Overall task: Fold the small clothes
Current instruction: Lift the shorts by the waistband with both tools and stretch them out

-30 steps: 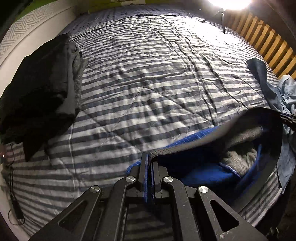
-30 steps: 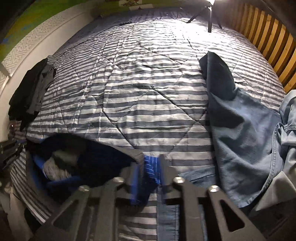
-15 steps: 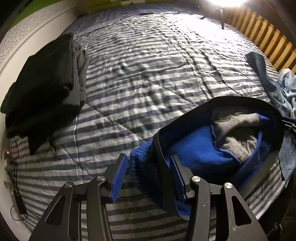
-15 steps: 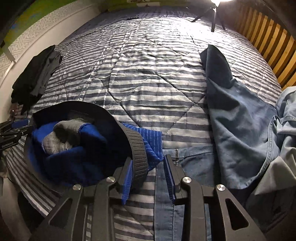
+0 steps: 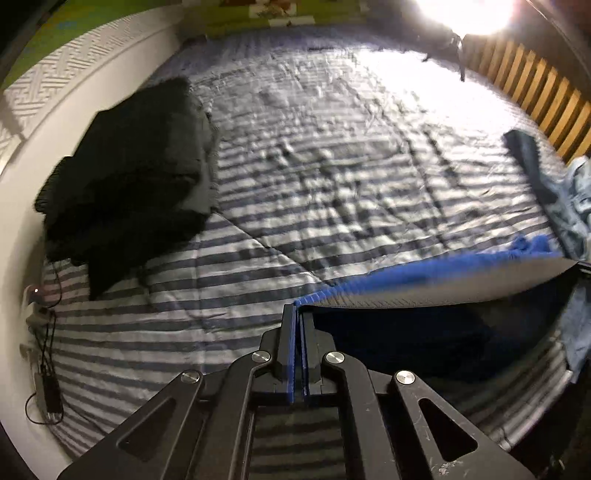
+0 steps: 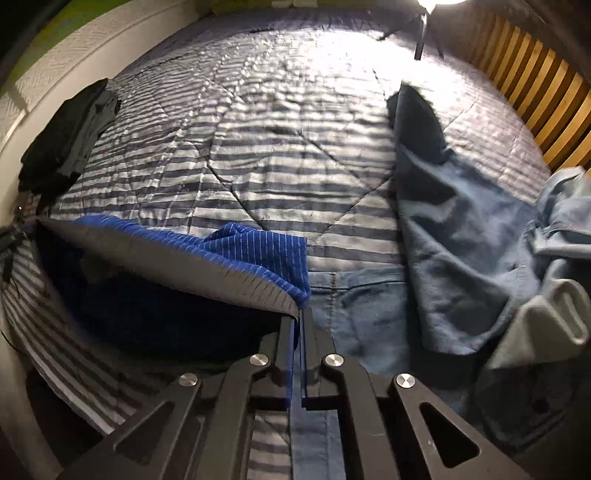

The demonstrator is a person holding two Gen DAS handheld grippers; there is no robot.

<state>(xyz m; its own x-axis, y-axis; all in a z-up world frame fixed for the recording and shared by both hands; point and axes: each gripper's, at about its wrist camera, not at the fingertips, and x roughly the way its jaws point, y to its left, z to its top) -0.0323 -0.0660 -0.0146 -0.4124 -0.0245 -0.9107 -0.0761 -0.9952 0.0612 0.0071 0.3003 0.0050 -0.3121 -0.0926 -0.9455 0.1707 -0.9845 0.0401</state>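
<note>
Motion-blurred across both views: blue shorts (image 5: pixel 424 273), waistband stretched. Cut off at right edge: denim garment (image 6: pixel 480 236). Lamp (image 5: pixel 469 11) overexposed.

the striped quilt (image 5: pixel 332 192) is sheeny stitched cloth; the blue garment (image 6: pixel 255 254) is ribbed knit; the tongs (image 5: pixel 298 321) are matt black plastic with shiny metal bolts; upper-right slats (image 6: pixel 535 85) are wood.

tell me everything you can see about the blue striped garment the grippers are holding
The blue garment is ribbed knit, bright blue with thin pale stripes and a grey band along its edge. That edge is stretched taut between the left gripper and the right gripper, both shut on it. Its dark body hangs open below, above the striped bedspread.
</note>
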